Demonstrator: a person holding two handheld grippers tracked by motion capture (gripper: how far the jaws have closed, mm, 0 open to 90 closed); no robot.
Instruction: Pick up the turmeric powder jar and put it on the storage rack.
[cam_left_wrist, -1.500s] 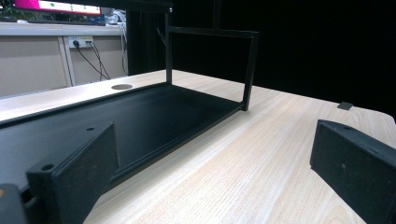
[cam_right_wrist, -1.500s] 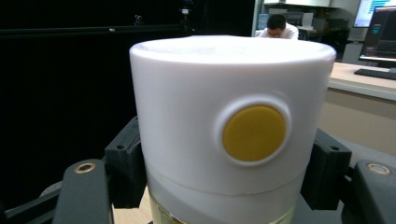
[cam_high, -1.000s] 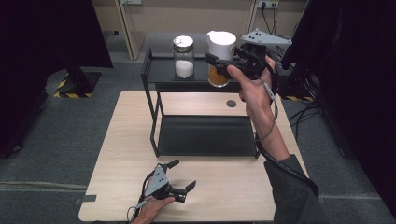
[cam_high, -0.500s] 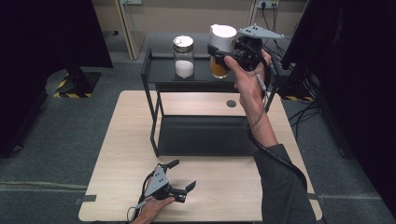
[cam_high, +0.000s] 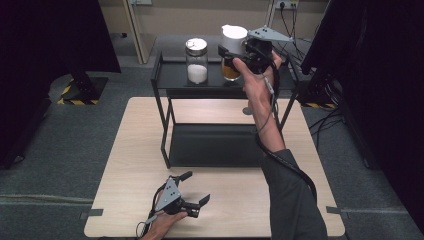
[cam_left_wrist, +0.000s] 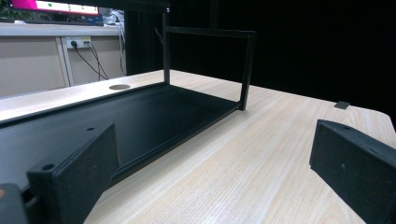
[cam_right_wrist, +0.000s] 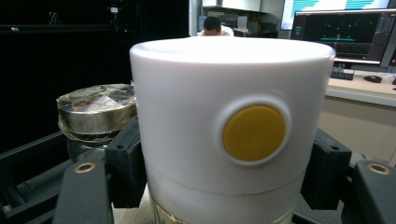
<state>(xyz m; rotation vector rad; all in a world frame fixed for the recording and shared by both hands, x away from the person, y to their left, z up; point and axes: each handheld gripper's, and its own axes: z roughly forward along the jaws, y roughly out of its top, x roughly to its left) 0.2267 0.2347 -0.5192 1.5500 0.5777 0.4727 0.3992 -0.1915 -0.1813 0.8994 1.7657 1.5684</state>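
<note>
Right gripper (cam_high: 235, 54) clamping fingers (cam_right_wrist: 123, 163) on both sides of the white-lidded jar (cam_high: 233, 52), amber contents showing under the lid, holding it at the top shelf of the black rack (cam_high: 172, 75), just beside the silver-lidded jar (cam_high: 197, 61) of white powder. Left gripper (cam_high: 192, 187) resting low on the bench (cam_high: 130, 150) in front of the rack, fingers (cam_left_wrist: 77, 175) spread wide apart and gripping nothing, pointing toward the rack's lower tray. White lid with a round yellow spot looming close in the right gripper view, silver lid sitting behind it to the left.
</note>
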